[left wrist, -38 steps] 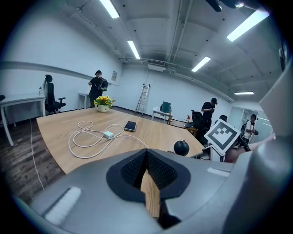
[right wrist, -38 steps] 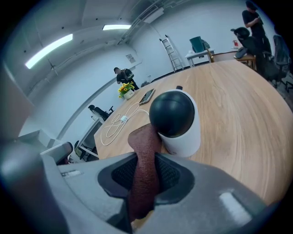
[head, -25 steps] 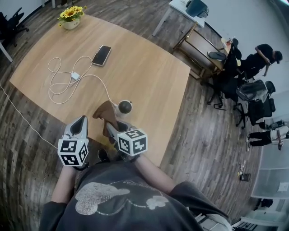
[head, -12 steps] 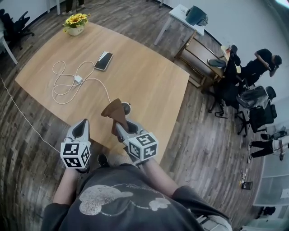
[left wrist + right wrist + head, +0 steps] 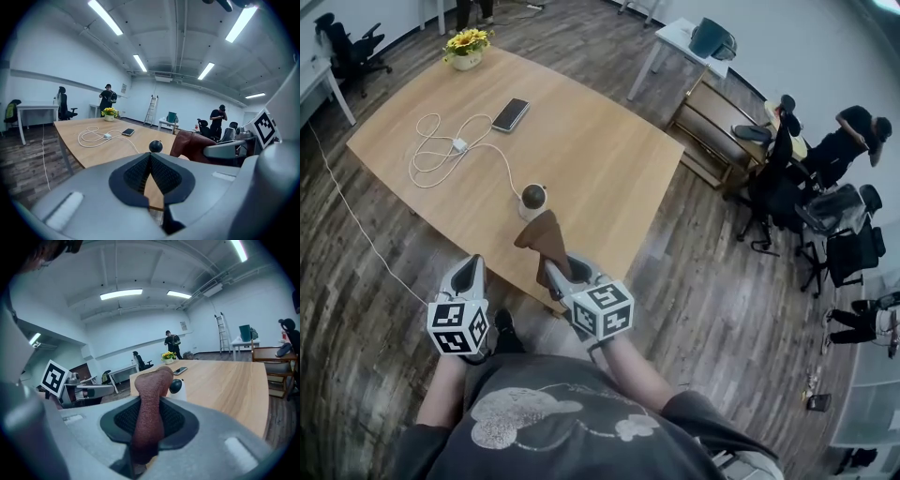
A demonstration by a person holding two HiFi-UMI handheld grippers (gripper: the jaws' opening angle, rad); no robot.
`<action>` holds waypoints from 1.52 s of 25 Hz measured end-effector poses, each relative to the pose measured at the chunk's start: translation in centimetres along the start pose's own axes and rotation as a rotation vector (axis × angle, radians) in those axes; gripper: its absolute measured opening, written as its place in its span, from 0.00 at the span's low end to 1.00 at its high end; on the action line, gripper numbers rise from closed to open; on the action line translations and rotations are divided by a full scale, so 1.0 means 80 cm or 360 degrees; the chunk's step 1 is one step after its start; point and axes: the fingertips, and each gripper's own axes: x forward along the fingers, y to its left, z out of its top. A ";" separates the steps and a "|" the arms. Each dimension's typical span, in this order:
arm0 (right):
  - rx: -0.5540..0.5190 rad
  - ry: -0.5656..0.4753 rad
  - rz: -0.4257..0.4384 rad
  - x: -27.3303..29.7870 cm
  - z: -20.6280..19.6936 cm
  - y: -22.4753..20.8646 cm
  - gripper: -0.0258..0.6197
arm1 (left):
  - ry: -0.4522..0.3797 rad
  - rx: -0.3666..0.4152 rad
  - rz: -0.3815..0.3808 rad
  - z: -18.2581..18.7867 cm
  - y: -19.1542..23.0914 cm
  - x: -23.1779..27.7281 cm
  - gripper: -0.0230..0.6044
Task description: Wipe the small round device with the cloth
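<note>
Right gripper (image 5: 560,277): jaws clamped on the brown cloth (image 5: 546,238). The cloth stands up out of the jaws as a thick folded roll, and its lower end is buried between the pads, so it's out of sight. Left gripper (image 5: 470,273): jaws together, nothing between them, held off the table's near edge, beside the right gripper.

Small round device (image 5: 532,199): dark ball on a white base, upright on the wooden table (image 5: 609,159), close to the table's near edge. The cloth's top hangs just on the near side of it. Touching or a small gap, can't tell: the head view is too small, and in the right gripper view the cloth overlaps the device's left side and hides part of the base. The left gripper view shows only the ball over the jaw housing; the base is cut off.

Farther across the table: white cable (image 5: 441,155) in loose loops with a small white adapter in the middle. One run leads to the device, another drops off the table's left end to the floor. Phone (image 5: 511,114) lies flat, screen dark, beyond the cable. Sunflower pot (image 5: 468,47) sits at the table's far corner.

Both hands are hidden behind the marker cubes; only forearms show. People beyond the table are too small for detail.
</note>
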 end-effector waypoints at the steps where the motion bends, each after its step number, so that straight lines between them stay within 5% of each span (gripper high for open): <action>1: 0.0006 -0.0001 0.0001 -0.018 -0.008 -0.002 0.16 | -0.0010 0.0006 -0.0002 -0.006 -0.018 -0.010 0.07; 13: 0.0050 0.0044 0.0027 -0.167 -0.097 0.009 0.16 | -0.0076 0.0062 0.0053 -0.046 -0.140 -0.138 0.07; 21: 0.0126 0.0030 -0.0057 -0.205 -0.124 0.010 0.16 | -0.0040 0.0011 0.0038 -0.072 -0.157 -0.177 0.07; 28: 0.0106 -0.0010 -0.0168 -0.234 -0.119 0.027 0.16 | -0.0060 0.0005 -0.0136 -0.079 -0.179 -0.203 0.07; 38: 0.0141 -0.0058 -0.0264 -0.255 -0.154 0.120 0.16 | -0.0105 0.0033 -0.0211 -0.094 -0.149 -0.295 0.07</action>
